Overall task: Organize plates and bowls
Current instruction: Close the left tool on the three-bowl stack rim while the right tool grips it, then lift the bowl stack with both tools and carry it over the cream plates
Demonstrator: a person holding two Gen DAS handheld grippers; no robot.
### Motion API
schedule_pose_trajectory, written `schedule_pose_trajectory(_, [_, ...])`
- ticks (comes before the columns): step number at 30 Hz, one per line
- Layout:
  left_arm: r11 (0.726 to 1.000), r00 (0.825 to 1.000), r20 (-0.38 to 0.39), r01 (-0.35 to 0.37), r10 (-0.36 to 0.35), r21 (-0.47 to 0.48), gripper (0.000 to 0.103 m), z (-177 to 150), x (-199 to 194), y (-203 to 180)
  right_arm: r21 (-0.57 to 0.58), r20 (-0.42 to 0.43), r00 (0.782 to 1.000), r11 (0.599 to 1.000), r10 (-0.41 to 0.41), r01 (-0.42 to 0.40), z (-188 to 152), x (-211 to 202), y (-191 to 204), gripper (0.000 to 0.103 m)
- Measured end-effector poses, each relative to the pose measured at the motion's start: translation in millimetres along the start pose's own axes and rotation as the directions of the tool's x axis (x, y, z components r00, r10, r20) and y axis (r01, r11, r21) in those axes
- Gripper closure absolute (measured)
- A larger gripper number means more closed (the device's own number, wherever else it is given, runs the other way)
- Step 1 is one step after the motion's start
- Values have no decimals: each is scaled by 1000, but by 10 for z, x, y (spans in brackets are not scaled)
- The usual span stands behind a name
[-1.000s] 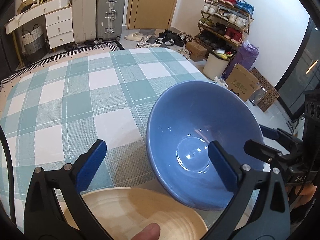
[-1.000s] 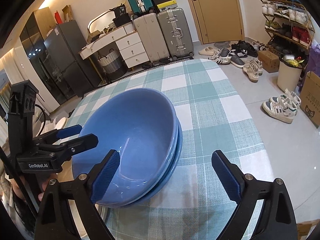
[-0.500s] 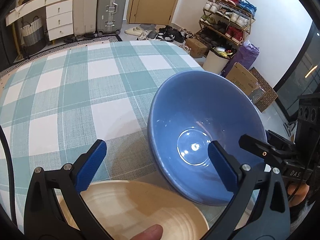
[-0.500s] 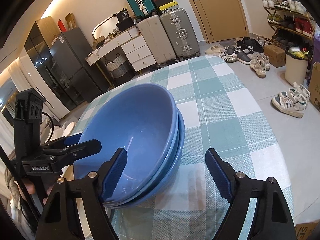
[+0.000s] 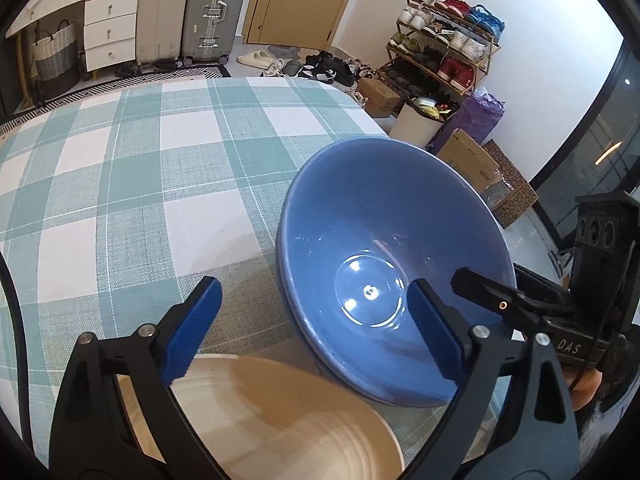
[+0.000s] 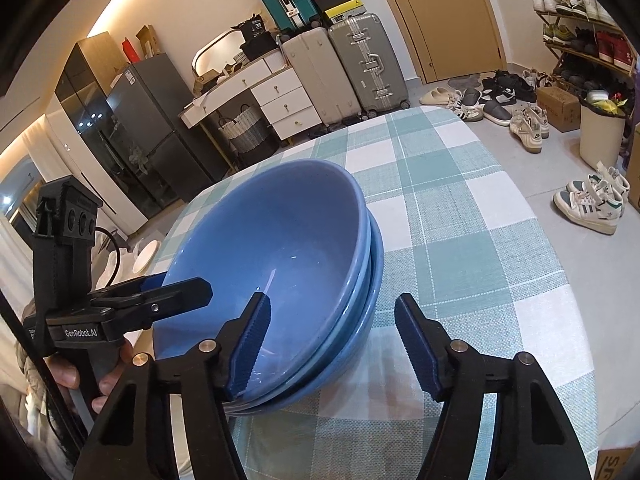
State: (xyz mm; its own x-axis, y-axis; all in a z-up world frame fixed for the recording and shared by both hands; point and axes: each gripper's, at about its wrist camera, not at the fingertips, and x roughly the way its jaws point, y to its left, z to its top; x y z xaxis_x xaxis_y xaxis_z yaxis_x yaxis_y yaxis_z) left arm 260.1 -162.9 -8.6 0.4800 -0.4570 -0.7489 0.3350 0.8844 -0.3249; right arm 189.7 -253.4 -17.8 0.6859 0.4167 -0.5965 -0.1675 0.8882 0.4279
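Observation:
A stack of blue bowls [image 5: 384, 248] sits on the checked tablecloth [image 5: 132, 184], near its right side. My left gripper [image 5: 314, 328] hovers over the stack's near-left rim, one finger above the bowl's inside and one above the cloth. Its jaws are closing and touch nothing. Below it lies a cream plate [image 5: 280, 420]. In the right wrist view my right gripper [image 6: 332, 346] straddles the near rim of the blue bowls [image 6: 272, 264], its left pad inside and its right pad outside. These jaws are closing too, with a gap still showing at the outer pad.
The left gripper [image 6: 176, 288], held by a hand [image 6: 76, 380], shows at the bowls' left side. The table edge [image 6: 568, 280] drops to the floor on the right, where sneakers [image 6: 592, 204] lie. Suitcases [image 6: 360, 64] and drawers stand beyond the far end.
The right jaws have narrowed steadily around the bowls' rim. The left jaws have narrowed a little, and a fingertip at the bottom of the left view is gone. The bowls have stayed put.

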Motion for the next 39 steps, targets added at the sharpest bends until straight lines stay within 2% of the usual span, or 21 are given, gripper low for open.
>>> schedule_pose_trajectory(2, [1000,1000,-4,8,-8,5,16,-4,1,-12,3,-3,1000,1000,4,-4,-2,2,3,41])
schedule_pose_trajectory(4, [1000,1000,-13,25,-25,6,31,-7,2,-18,1,-4,1000,1000,3,-3,-3,0,14,44])
schedule_pose_trajectory(9, [999,998,-31,53,-53,10,52,-37,-7,-50,-17,7,1000,1000,-14,14,1,-14,50,53])
schedule_pose_trajectory(13, [999,999,-28,25,-24,23,61,-47,-14,-75,-22,13,999,999,-32,32,4,-31,56,56])
schedule_pose_trajectory(29, [1000,1000,-26,3,-2,28,63,-74,-76,-68,-48,22,998,997,-60,61,2,-55,93,58])
schedule_pose_trajectory(39, [999,1000,4,-3,2,44,63,-73,-265,-145,-59,44,997,996,-61,64,9,-128,138,58])
